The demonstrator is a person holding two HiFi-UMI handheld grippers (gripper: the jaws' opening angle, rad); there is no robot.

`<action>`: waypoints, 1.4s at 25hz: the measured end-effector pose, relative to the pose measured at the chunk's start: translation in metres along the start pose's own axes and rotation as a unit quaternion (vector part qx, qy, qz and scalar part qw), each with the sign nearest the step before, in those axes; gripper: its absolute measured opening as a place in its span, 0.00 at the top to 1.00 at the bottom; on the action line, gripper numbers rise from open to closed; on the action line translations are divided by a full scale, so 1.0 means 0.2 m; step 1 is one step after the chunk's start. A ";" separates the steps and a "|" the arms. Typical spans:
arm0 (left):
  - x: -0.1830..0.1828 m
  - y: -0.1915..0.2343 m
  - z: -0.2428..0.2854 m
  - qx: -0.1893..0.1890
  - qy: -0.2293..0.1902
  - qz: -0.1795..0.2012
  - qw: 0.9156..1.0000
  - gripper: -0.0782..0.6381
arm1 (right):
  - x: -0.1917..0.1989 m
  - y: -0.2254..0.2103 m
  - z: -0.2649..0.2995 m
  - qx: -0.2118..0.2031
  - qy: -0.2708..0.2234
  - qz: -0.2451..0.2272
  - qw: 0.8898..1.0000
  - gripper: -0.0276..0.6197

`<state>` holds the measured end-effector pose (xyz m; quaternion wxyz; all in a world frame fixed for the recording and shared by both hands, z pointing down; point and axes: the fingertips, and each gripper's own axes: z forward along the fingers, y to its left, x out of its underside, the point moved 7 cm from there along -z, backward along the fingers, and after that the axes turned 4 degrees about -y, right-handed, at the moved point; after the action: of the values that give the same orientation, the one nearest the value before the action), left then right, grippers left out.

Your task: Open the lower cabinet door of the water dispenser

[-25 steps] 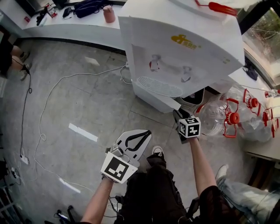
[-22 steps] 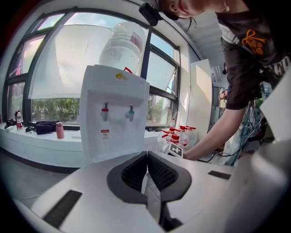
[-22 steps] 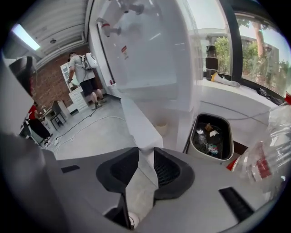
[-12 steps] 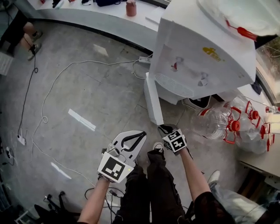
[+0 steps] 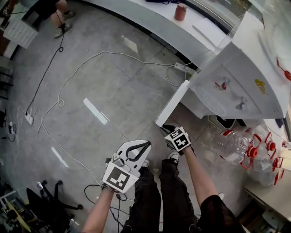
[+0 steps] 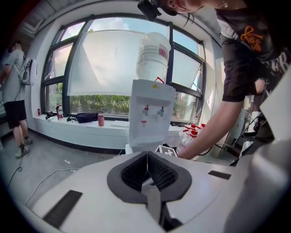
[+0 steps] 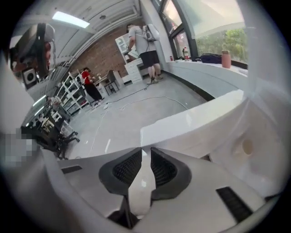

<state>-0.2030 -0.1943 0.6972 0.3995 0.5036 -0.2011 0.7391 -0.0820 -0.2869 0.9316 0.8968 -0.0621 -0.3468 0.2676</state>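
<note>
The white water dispenser [image 5: 241,77] stands at the upper right with a big bottle [image 6: 153,54] on top. Its lower cabinet door [image 5: 173,102] stands swung out from the body, seen edge-on as a white slab. My right gripper [image 5: 165,129] is shut on the door's free edge. In the right gripper view that white edge [image 7: 195,125] runs between the ribbed pads of the right gripper [image 7: 145,157]. My left gripper [image 5: 146,144] hangs over the floor to the door's left, shut and holding nothing. In the left gripper view its pads [image 6: 136,170] meet.
Empty bottles with red caps [image 5: 245,145] lie on the floor right of the dispenser. White cables [image 5: 68,86] and a power strip [image 5: 182,68] cross the grey floor. A counter with a pink cup [image 5: 180,12] runs along the back. My own shoes [image 5: 173,157] are just below the door.
The cabinet door has swung out from the dispenser, its edge drawn toward me and leftward by the right gripper. The left gripper has shifted a little and stays shut.
</note>
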 end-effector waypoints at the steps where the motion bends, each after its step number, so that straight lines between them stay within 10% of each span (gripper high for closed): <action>1: 0.00 0.02 -0.01 -0.007 0.000 -0.004 1.000 0.87 | -0.04 0.01 0.03 -0.005 0.012 -0.018 1.000 0.84; 15: -0.10 0.01 -0.10 -0.026 -0.002 -0.018 0.999 0.87 | -0.18 0.12 0.03 -0.028 0.037 -0.030 0.998 0.72; 27: -0.66 -0.14 -0.29 -0.010 -0.024 -0.009 1.000 0.87 | -0.56 0.39 -0.81 0.000 -0.115 0.030 0.993 0.72; 35: -1.03 -0.27 -0.47 0.015 -0.054 0.005 0.998 0.87 | -0.84 0.60 -1.48 0.052 -0.234 0.060 0.969 0.73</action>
<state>-0.1784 -0.1758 0.4662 0.3763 0.5477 -0.2139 0.7160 -0.0439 -0.2510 0.5746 0.7748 0.0286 -0.5285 0.3457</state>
